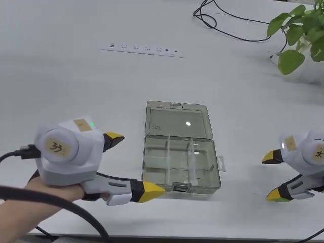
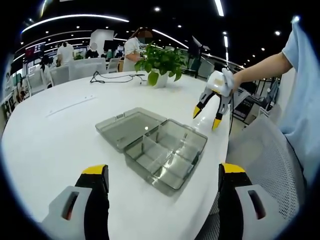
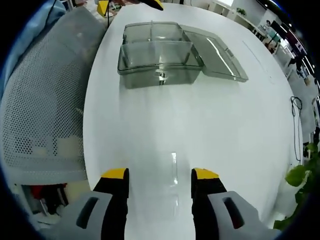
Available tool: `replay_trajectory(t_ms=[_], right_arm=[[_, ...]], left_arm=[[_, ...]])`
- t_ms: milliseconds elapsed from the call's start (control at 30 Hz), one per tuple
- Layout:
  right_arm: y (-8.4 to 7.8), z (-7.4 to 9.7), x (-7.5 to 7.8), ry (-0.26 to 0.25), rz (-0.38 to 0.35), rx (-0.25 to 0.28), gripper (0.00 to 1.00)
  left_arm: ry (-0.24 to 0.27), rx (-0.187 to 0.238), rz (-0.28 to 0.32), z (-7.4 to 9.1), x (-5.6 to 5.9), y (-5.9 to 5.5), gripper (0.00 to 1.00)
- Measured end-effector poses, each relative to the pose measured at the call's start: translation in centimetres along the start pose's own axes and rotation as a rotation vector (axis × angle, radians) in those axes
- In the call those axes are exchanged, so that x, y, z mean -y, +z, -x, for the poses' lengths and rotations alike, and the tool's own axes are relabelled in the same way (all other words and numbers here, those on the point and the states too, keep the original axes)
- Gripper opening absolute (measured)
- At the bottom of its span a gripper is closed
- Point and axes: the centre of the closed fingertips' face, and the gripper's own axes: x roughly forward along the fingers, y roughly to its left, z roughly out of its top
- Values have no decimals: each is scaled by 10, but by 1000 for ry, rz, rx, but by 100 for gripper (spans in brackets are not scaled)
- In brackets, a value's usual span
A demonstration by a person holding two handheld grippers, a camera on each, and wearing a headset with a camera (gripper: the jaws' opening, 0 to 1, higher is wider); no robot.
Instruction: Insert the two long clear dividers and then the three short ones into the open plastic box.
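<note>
The left hand-held gripper and right hand-held gripper flanked the box, jaws apart; a nudge might slide it.

Power strip flat on white bench; black cable right of strip, potted plant further right.

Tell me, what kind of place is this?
Probably a big open office: a white table with a power strip and a potted plant, and behind it more desks, people and ceiling lights.
</note>
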Motion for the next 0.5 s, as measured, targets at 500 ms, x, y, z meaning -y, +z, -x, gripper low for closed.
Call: replay_trajectory(t_ms=[500], right_arm=[[-3,-7,-3,21,21,-27,37]], left_arm=[[0,0,13,-1,-2,-3,92]])
